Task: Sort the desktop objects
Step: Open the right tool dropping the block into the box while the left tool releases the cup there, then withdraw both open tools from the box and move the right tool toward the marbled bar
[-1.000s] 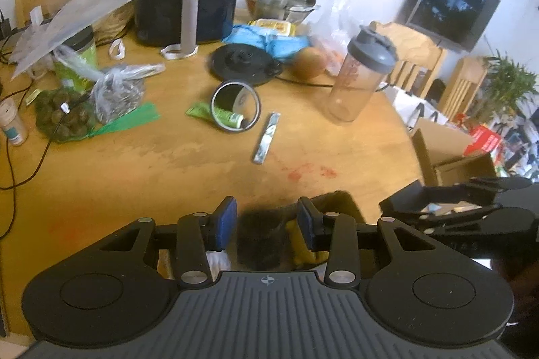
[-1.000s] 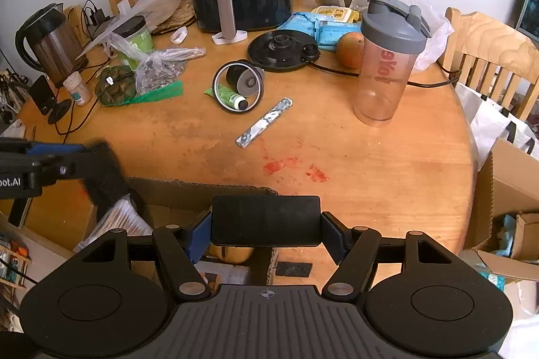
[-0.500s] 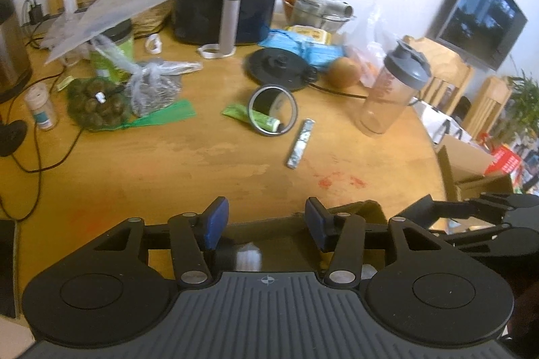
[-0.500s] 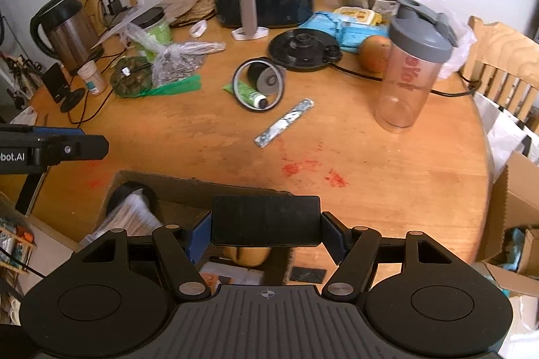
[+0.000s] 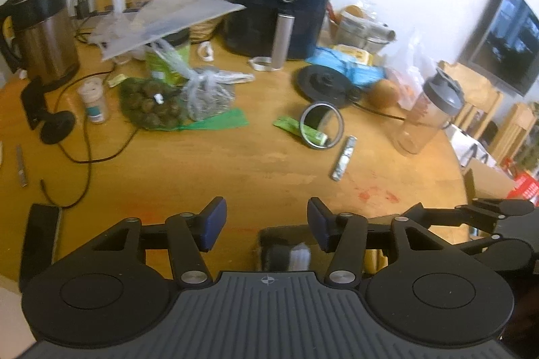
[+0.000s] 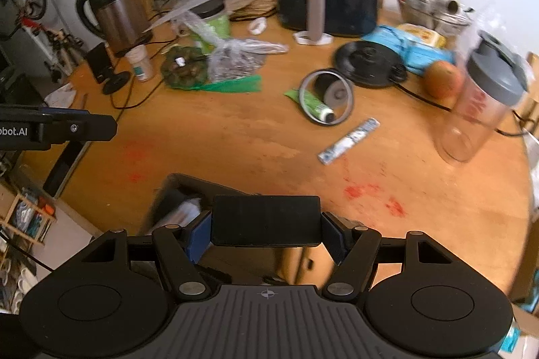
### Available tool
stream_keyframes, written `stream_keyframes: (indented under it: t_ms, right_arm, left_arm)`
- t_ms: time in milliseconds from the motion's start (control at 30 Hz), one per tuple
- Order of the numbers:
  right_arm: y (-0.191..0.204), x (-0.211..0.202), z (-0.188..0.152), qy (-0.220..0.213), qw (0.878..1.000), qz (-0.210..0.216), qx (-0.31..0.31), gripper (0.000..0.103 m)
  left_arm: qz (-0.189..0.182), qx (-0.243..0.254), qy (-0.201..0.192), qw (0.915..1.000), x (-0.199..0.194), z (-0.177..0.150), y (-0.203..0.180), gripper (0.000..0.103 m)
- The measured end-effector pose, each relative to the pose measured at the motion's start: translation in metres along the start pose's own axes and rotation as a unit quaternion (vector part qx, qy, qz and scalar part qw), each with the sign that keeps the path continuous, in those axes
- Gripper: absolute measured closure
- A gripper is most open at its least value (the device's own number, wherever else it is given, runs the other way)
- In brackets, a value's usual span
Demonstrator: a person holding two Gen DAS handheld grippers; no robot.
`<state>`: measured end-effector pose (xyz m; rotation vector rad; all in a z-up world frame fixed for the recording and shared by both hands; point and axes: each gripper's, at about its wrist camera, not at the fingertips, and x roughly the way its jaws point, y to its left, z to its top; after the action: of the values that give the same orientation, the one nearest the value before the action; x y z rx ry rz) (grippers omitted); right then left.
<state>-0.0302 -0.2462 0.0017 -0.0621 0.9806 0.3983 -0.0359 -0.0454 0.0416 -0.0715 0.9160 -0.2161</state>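
1. Round wooden table, cluttered at the far side, with an open box at its near edge just under both claws.
2. Right claw grips a flat black slab across its width, the slab's long axis running side to side between the pads; it hangs just above and slightly right of the box opening, so the drop lies down and a little left.
3. Left claw is wide apart and holds nothing; it hovers over the table's near edge, with the box just below and to its right.
4. Loose things on the table lie ahead of both claws: a foil packet ahead and right, its long axis slanting away to the right; beyond it a green tube lying across a round mirror. The right claw looks nearer to these, but it is occupied.
5. Hidden: the box's inside is mostly covered by the claws and blurred; what it holds is hard to tell beyond something pale. What the slab is cannot be made out.
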Motion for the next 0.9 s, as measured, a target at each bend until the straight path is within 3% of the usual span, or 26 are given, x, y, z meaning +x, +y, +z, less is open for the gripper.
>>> stream_keyframes:
  t_ms: [67,133,233,567,600,633,667,900]
  right_arm:
    - [0.005,0.003,0.003,0.001,1.000,0.007,-0.010,0.032]
    - [0.012,0.006,0.006,0.003,1.000,0.009,-0.023,0.013]
    - [0.020,0.007,0.009,-0.006,0.999,0.015,-0.041,0.007]
    - [0.009,0.011,0.011,-0.001,0.999,0.008,-0.032,0.000]
    - [0.006,0.011,0.010,0.000,1.000,0.004,-0.028,0.000]
    - [0.003,0.012,0.009,0.001,1.000,0.001,-0.024,0.000]
    - [-0.001,0.012,0.008,0.002,1.000,-0.003,-0.020,0.000]
    - [-0.026,0.009,0.002,0.008,0.999,-0.028,0.019,0.000]
  left_arm:
    - [0.007,-0.004,-0.001,1.0000,-0.004,0.001,0.005,0.050]
    - [0.013,-0.012,-0.003,0.9998,-0.006,0.001,0.011,0.050]
    - [0.023,-0.028,-0.003,0.9993,-0.007,0.000,0.019,0.050]
    - [0.023,-0.029,0.026,0.9990,0.010,-0.001,0.016,0.048]
    - [0.026,-0.030,0.029,0.9988,0.013,-0.001,0.015,0.047]
    - [0.030,-0.031,0.032,0.9986,0.016,-0.002,0.014,0.034]
    - [0.034,-0.033,0.032,0.9984,0.019,-0.003,0.013,0.028]
    - [0.030,-0.033,0.027,0.9986,0.032,0.000,0.003,0.026]
